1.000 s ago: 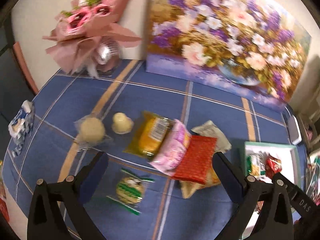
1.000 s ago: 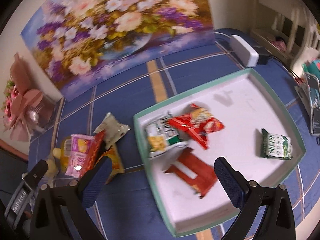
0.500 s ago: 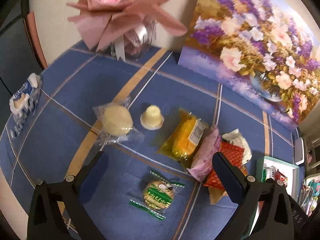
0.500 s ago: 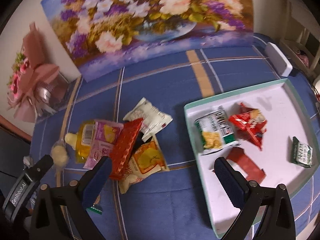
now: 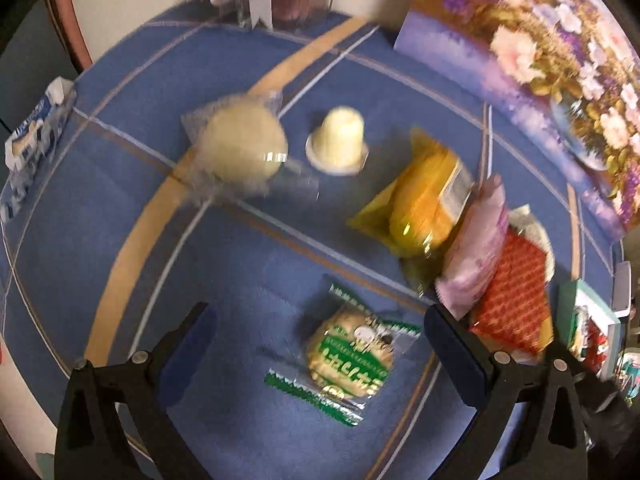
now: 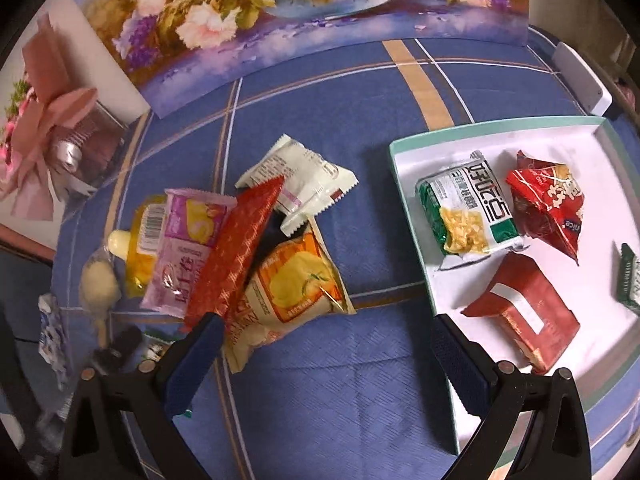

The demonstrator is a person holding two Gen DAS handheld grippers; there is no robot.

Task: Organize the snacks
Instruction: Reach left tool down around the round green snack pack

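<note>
In the white tray at the right of the tabletop lie the snacks already sorted: a green-and-white packet, a red bag, a red box and a small green packet at its far side. Left of the tray, well apart from it, a heap waits: a white packet, a red pouch, a pink pack, an orange bag and a yellow pack. Further left sit a jelly cup, a wrapped bun and a green-wrapped cookie. My left gripper hovers over the cookie and my right gripper near the heap, both with jaws spread and empty. I judge the job under half done.
</note>
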